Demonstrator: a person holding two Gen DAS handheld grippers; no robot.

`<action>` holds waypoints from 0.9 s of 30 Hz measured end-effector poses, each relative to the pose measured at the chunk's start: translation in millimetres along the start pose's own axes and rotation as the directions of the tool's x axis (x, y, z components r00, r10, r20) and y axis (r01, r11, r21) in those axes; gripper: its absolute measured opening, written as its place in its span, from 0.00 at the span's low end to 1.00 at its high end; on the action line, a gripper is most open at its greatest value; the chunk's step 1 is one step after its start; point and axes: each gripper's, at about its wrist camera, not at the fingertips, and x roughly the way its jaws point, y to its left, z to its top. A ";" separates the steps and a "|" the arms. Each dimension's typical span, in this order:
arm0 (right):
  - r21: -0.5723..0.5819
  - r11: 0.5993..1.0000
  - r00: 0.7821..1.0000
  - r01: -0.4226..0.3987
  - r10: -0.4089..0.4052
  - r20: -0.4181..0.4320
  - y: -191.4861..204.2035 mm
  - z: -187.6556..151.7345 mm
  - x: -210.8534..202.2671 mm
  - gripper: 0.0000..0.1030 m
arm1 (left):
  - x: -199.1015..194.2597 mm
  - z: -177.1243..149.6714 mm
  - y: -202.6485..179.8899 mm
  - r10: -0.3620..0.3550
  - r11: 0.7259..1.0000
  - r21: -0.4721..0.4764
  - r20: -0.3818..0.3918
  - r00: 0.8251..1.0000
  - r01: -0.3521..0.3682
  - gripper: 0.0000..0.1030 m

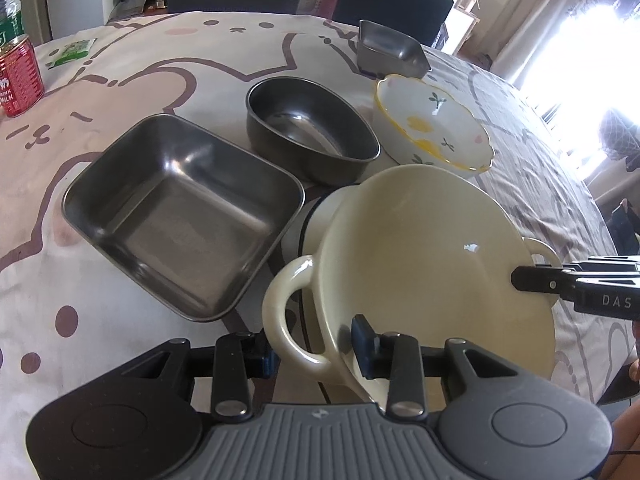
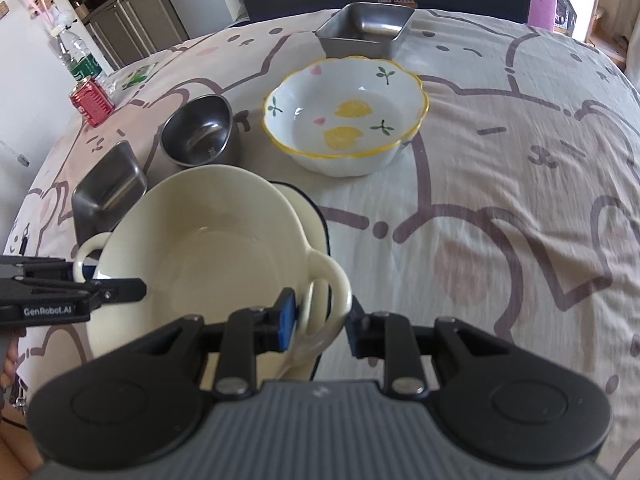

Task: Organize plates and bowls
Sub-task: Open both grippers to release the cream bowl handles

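Both grippers, left gripper (image 1: 316,350) and right gripper (image 2: 320,320), grasp the cream two-handled bowl (image 2: 192,256) by opposite handles, tilted above a plate (image 2: 308,216).

On your far left a red can (image 1: 19,76) stands on the cartoon-print tablecloth (image 2: 500,200), with a green packet (image 1: 72,53) just beyond it. Dark chairs (image 1: 394,0) sit at the far edge.

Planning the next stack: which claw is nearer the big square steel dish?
Left. The left claw grips the cream bowl at the handle beside the square steel dish. The right claw holds the opposite handle, with the bowl between it and the dish.
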 end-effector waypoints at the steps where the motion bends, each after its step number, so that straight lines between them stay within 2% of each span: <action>1: -0.001 1.000 1.000 0.000 0.000 0.001 0.3 -0.4 -0.1 0.31 | -0.2 0.3 0.3 0.000 1.000 -0.001 0.000 1.000 0.000 0.37; 8: -0.014 1.000 1.000 0.019 -0.019 0.016 2.6 -3.1 -0.4 0.34 | -3.1 2.0 4.5 -0.012 1.000 -0.027 0.005 1.000 0.012 0.38; 10: -0.020 0.999 0.999 0.047 -0.046 0.022 4.5 -4.1 -0.1 0.47 | -2.5 2.3 4.5 -0.012 1.000 -0.029 0.000 1.000 0.012 0.39; 12: -0.020 0.997 0.997 0.069 -0.068 0.023 4.4 -4.5 0.5 0.53 | -1.8 2.2 4.3 -0.010 1.000 -0.028 -0.005 1.000 0.010 0.46; 14: -0.001 0.997 0.997 0.075 -0.075 0.019 1.3 -4.2 1.6 0.59 | -1.6 2.4 4.2 -0.012 0.999 -0.031 -0.005 1.000 0.011 0.61; 17: 0.027 0.997 0.997 0.074 -0.074 0.011 -3.9 -4.1 2.3 0.64 | -2.3 2.5 4.1 -0.014 0.999 -0.038 0.000 1.000 0.014 0.77; 21: 0.004 0.998 0.998 0.068 -0.068 0.002 -3.4 -6.3 3.9 0.70 | -4.5 2.0 3.2 -0.024 0.998 -0.050 -0.006 1.000 0.024 0.85; 23: 0.002 0.999 0.999 0.049 -0.049 0.001 -2.1 -8.0 4.3 0.74 | -6.3 1.0 2.2 -0.029 0.998 -0.053 -0.007 1.000 0.029 0.93; 27: -0.004 0.999 0.999 0.033 -0.033 0.017 -0.5 -10.6 1.7 0.91 | -13.0 -3.0 -1.6 -0.021 0.999 -0.033 0.011 1.000 0.021 0.99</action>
